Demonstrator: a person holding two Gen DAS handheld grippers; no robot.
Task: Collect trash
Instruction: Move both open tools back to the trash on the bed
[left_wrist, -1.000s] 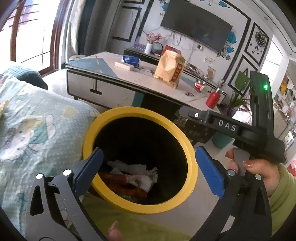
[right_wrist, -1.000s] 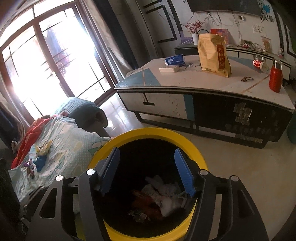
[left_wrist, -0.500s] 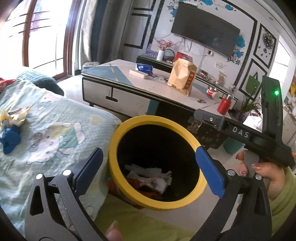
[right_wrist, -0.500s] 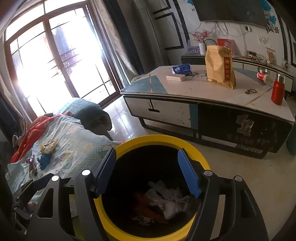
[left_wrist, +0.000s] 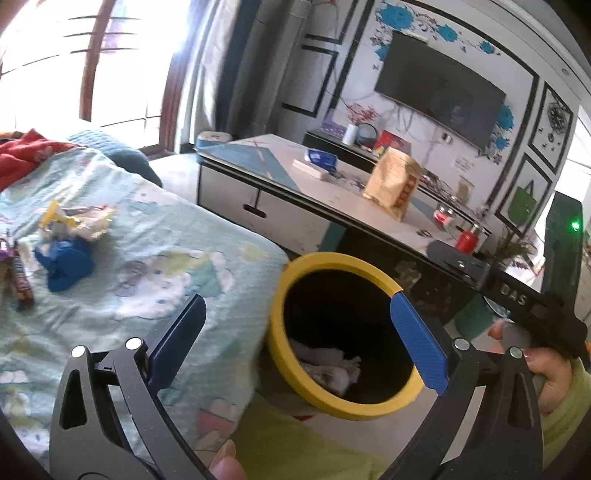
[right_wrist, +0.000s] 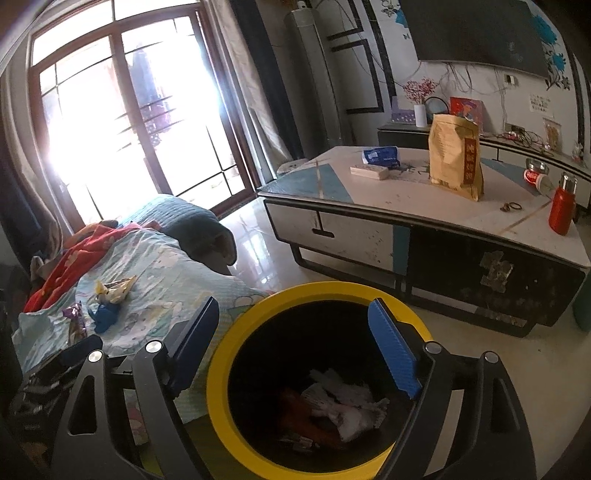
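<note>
A black bin with a yellow rim stands on the floor beside the bed. White tissue and an orange wrapper lie inside it. On the bedspread lie a blue crumpled lump, a yellow wrapper and a purple wrapper. My left gripper is open and empty, straddling the bed's edge and the bin's rim. My right gripper hovers over the bin, its jaws opening with nothing between them. A hand holds its handle.
A low table stands beyond the bin with a paper bag, a red flask and small boxes on it. A red cloth and a dark cushion lie at the bed's far end. Bright window doors at back left.
Both grippers rose and drew back from the bin. The left view swung left, bringing the bed and its litter into sight. The right jaws spread wider.
</note>
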